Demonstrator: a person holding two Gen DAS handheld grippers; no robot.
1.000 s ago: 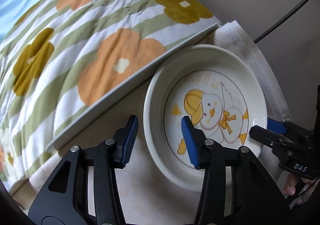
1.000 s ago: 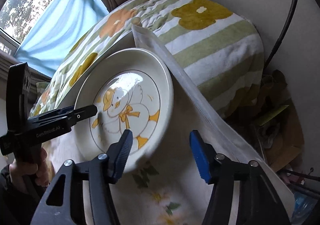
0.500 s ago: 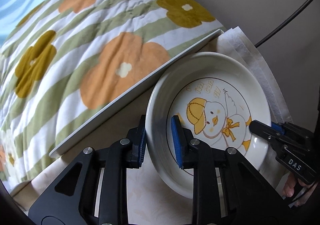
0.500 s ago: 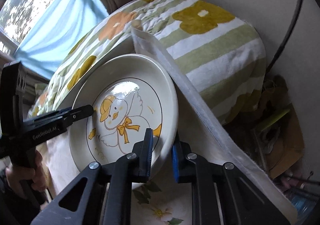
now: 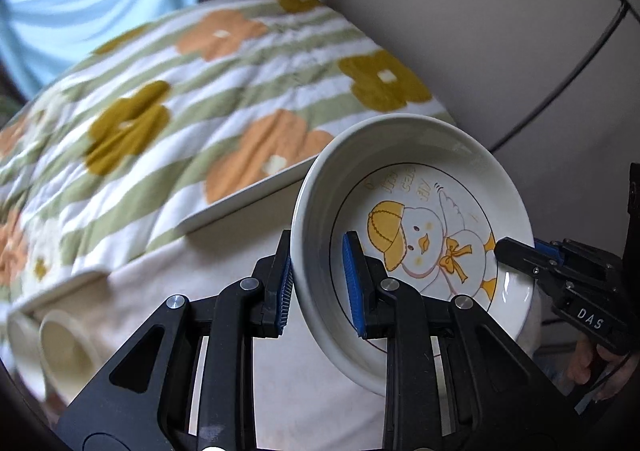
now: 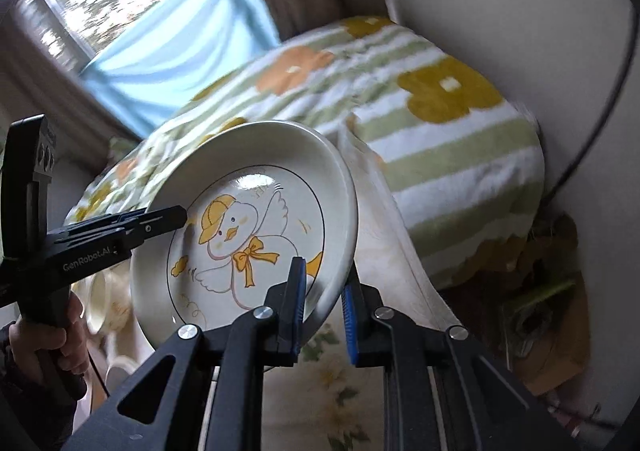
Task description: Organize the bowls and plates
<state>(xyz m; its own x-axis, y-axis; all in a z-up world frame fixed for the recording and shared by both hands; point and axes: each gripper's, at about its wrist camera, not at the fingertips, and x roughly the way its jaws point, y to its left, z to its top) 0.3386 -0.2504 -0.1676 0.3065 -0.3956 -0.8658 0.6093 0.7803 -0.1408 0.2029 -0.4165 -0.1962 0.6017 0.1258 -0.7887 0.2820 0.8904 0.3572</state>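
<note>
The duck plate (image 5: pixel 424 235) was held clear of the cloth-covered table (image 5: pixel 240 251), gripped at opposite rims so that its weight was shared and it could not tip. The left gripper (image 5: pixel 316 279) was clenched on the plate's near-left rim, one pad inside and one outside; the right gripper (image 6: pixel 324 315) was clenched likewise on the opposite rim. Behind the plate lay the flowered blanket (image 5: pixel 200 99), with a wall close beside it. Below and left of the plate, pale cups (image 5: pixel 68 351) stood on the table, so room for setting down was judged limited there.
</note>
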